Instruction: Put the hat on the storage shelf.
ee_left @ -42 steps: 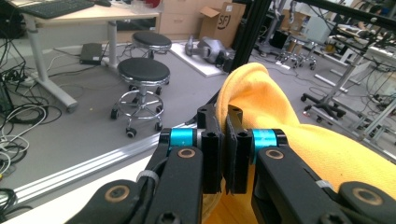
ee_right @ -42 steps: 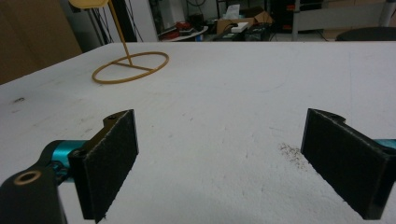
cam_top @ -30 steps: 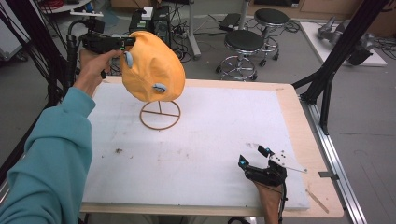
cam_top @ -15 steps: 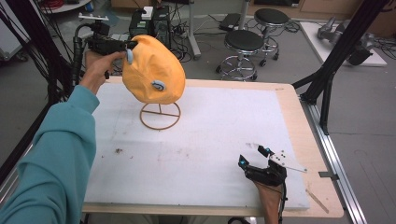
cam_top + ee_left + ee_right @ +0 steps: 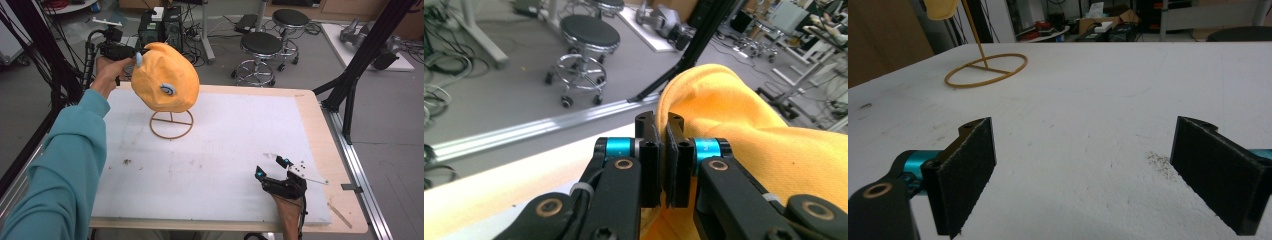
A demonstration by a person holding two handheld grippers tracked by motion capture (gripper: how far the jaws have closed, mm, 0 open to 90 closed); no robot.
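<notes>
view: right gripper view | right hand-held gripper (image 5: 1083,175): jaws wide apart, nothing between, low over white counter (image 5: 1088,100) | wire ring stand (image 5: 986,70): near far left edge | yellow hat (image 5: 941,8): atop stand, cropped | dark specks (image 5: 1160,162): beside right jaw

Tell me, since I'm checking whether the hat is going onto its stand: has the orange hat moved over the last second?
Yes. The orange hat, pinched by the left gripper, has sunk slightly toward the stand's ring.

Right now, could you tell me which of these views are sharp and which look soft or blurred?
High view: soft and grainy, even light on the yellow hat. Left gripper view: left gripper sharp, stools behind slightly soft. Right gripper view: right gripper blurred, wire stand clearer.
</notes>
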